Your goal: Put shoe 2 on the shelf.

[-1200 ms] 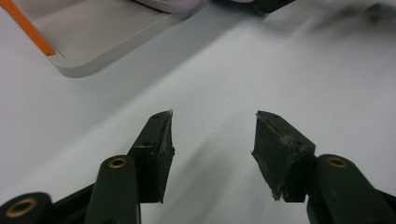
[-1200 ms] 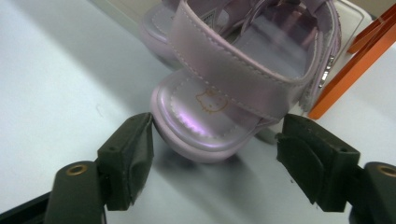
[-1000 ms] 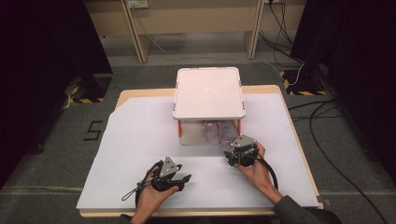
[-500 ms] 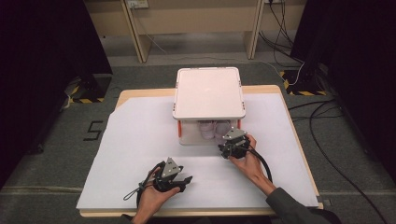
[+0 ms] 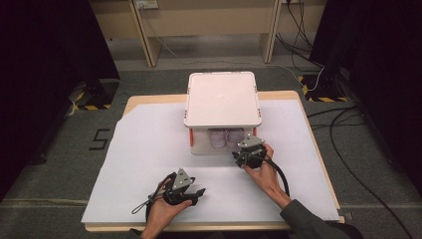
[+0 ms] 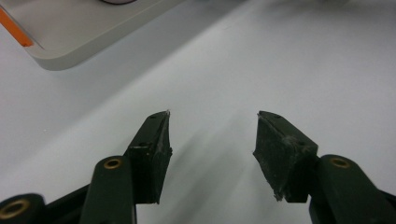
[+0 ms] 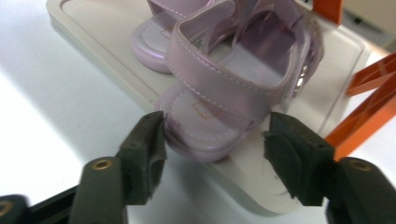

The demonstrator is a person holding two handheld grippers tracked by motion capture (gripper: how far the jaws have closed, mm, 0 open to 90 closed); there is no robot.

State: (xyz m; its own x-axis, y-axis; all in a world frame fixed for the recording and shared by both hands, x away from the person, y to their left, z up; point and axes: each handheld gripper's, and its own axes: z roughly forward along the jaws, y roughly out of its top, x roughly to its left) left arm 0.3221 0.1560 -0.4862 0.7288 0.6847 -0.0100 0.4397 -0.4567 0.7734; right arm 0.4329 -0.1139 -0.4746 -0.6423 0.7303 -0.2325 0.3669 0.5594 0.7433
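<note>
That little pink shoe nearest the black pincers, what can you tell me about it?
The sandal is small, pale lilac, of glossy leather-like material with visible stitching. A wide heel strap arches over a padded insole that bears a faint print, and the side shows some sparkly trim. It stands upright on the lower shelf of a white rack, heel end at the shelf's edge, beside its twin. The right gripper straddles the heel, its closing pads not clearly pressing yet.

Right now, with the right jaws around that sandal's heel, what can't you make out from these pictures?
- Sandals, high view: the white lid of the shelf covers all but their heels.
- Far sandal, right gripper view: cut off by the top edge, partly behind the near sandal.
- Right gripper: its jaws have just been closing either side of the heel; whether they press it is unclear.
- Label print inside the strap: too small.
</note>
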